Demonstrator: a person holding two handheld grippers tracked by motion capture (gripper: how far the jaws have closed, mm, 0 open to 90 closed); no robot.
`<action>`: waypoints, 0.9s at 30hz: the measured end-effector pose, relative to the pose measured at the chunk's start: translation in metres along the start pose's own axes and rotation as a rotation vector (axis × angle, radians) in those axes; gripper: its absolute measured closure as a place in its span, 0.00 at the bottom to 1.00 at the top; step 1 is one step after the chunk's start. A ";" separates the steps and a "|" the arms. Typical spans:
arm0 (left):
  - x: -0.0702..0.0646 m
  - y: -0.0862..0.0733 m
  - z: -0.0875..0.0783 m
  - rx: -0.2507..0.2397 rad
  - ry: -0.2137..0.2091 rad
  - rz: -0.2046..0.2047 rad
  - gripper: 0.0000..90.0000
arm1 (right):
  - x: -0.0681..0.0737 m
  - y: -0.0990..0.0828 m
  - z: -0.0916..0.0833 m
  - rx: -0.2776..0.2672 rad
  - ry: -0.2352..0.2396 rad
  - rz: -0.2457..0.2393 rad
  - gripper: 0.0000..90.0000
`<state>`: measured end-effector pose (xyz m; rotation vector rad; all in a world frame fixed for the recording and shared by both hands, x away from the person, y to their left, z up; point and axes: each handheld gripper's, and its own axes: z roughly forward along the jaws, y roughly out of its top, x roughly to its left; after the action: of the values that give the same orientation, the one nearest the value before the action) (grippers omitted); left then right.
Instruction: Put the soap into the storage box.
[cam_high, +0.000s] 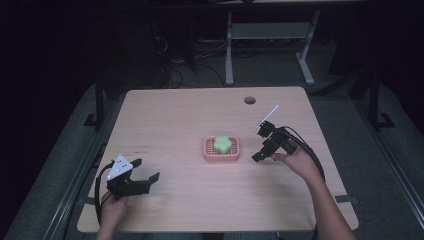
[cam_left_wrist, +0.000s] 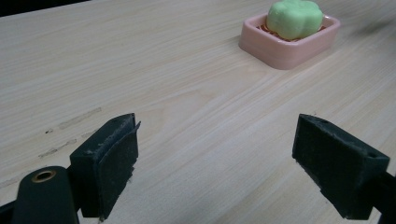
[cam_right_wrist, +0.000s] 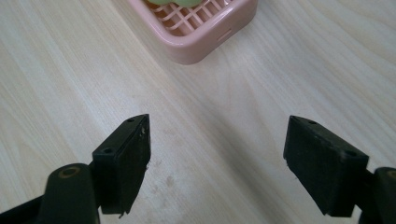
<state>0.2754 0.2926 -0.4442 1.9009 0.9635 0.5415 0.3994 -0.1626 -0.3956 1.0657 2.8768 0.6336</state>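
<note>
The green soap (cam_high: 222, 143) sits in the pink dish (cam_high: 221, 156) just ahead of the right gripper (cam_high: 262, 142), whose released fingers (cam_right_wrist: 122, 163) hold nothing. The left gripper (cam_high: 146, 171), also released, rests well apart on the worktop (cam_high: 175, 115). A low approach would probably shove the light dish, and the soap may slip.

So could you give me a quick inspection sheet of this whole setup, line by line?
Surface: light wooden table, with a round cable hole near the far edge and faint scuff marks towards the left.
Job's things: pink slatted soap dish mid-table, with a green flower-shaped soap resting in it.
Clutter: nothing seen.
Grippers: left gripper open and holding nothing, near the table's front left; right gripper open and holding nothing, just right of the dish.
Cables: black cables trail from the right gripper along the forearm, and from the left gripper.
Surroundings: dark room, grey floor, white desk legs and loose floor cables beyond the table.
</note>
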 end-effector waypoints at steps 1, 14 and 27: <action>0.000 0.000 0.000 0.001 0.000 0.000 0.16 | -0.001 -0.001 0.000 0.001 -0.004 -0.003 0.26; 0.000 0.000 0.000 0.000 0.004 -0.001 0.16 | -0.004 -0.025 -0.003 -0.007 -0.008 0.023 0.26; -0.001 -0.001 0.000 0.001 0.006 0.000 0.16 | -0.010 -0.055 -0.004 -0.030 -0.002 0.059 0.26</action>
<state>0.2748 0.2919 -0.4453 1.9007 0.9675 0.5467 0.3722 -0.2077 -0.4131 1.1501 2.8345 0.6761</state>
